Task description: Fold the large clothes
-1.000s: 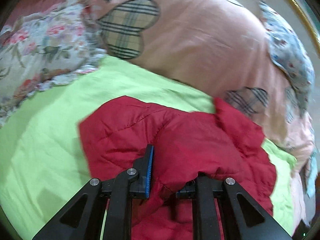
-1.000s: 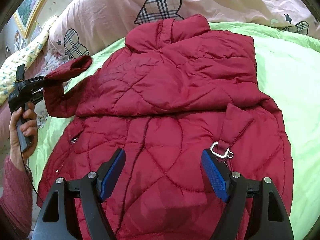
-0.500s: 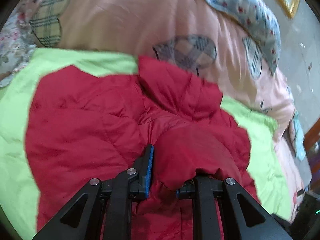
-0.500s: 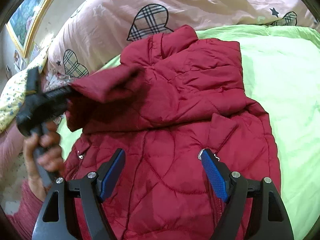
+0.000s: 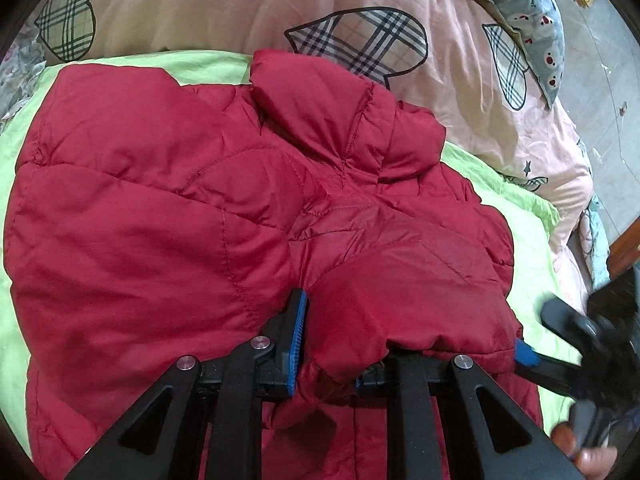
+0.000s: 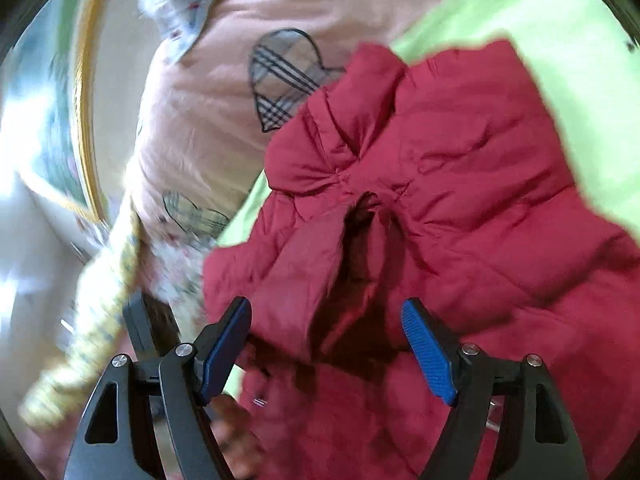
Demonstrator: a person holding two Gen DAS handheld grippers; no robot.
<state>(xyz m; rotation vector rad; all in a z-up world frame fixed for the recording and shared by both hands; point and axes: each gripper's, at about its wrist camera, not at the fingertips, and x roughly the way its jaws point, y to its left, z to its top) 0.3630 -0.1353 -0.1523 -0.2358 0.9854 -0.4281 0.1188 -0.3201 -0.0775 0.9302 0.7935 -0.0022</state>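
A red quilted jacket [image 5: 160, 220] lies spread on a lime-green sheet [image 5: 532, 248], collar [image 5: 340, 108] toward the pink duvet. My left gripper [image 5: 332, 344] is shut on the jacket's sleeve cuff [image 5: 400, 312] and holds it over the jacket's body. My right gripper [image 6: 328, 344] is open and empty, hovering over the jacket [image 6: 480, 200] near its left edge below the collar. The right gripper also shows in the left wrist view [image 5: 568, 344] at the right edge. The right wrist view is blurred.
A pink duvet with plaid hearts [image 5: 360, 40] is bunched behind the jacket. A blue patterned pillow [image 5: 532, 12] lies at the back right. A framed picture [image 6: 60, 120] hangs on the wall, and a yellowish patterned cloth [image 6: 100, 320] lies left of the bed.
My left gripper has carried the sleeve from the jacket's side across over its body. My right gripper has swung left and closer to the collar side; it stays open.
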